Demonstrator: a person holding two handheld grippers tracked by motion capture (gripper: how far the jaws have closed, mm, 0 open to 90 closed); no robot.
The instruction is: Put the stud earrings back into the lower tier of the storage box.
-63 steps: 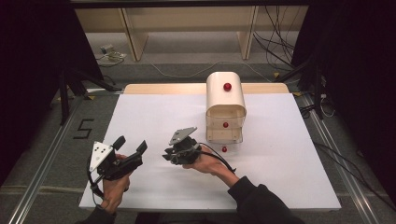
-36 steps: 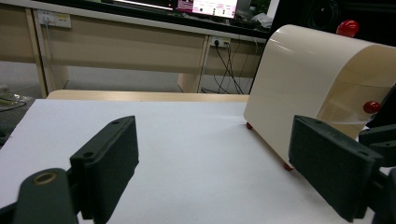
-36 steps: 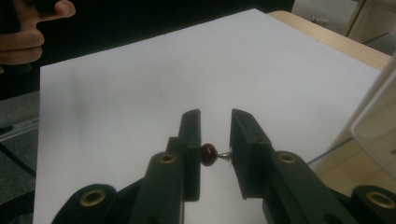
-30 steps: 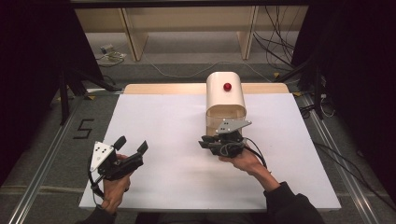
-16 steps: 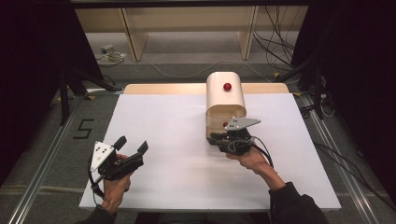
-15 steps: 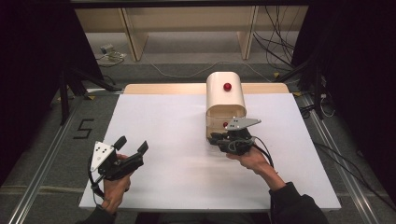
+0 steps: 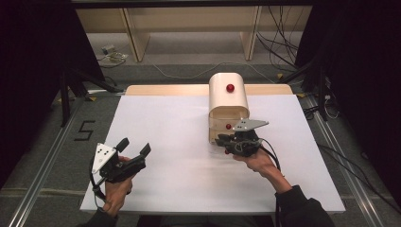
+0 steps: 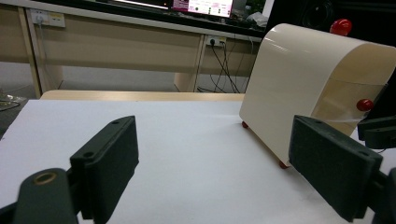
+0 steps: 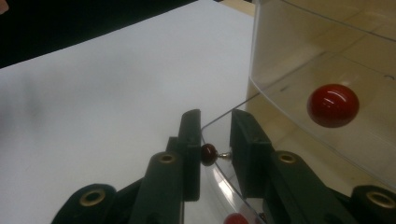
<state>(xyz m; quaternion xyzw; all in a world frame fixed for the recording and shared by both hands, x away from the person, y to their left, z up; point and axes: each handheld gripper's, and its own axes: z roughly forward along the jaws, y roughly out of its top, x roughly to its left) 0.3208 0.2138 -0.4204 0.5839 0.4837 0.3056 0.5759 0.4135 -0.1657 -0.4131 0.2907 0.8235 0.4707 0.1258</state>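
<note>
Two grippers work on one white table sheet whose left half lies bare, so there is wide free room between the left gripper and the cream drawer cabinet. The cabinet stands in the right half of the sheet, nearer its far edge, where a wooden strip shows beyond it, and free sheet remains to the right of it too. I count one cabinet, one red knob on its top, one red knob on a drawer front in the high view, and two small red feet in the left gripper view. The left gripper rests near the near-left corner of the sheet with its jaws spread wide and nothing between them. The right gripper is at the low front of the cabinet, and in its own view its jaws stand narrowly apart around the small dark red knob on the curved edge of a clear drawer; the left jaw touches the knob, but I cannot tell if the right pad presses the stem. Compared with two seconds ago, the right hand has moved from the middle of the sheet over to the cabinet, while the left gripper has stayed where it was.
</note>
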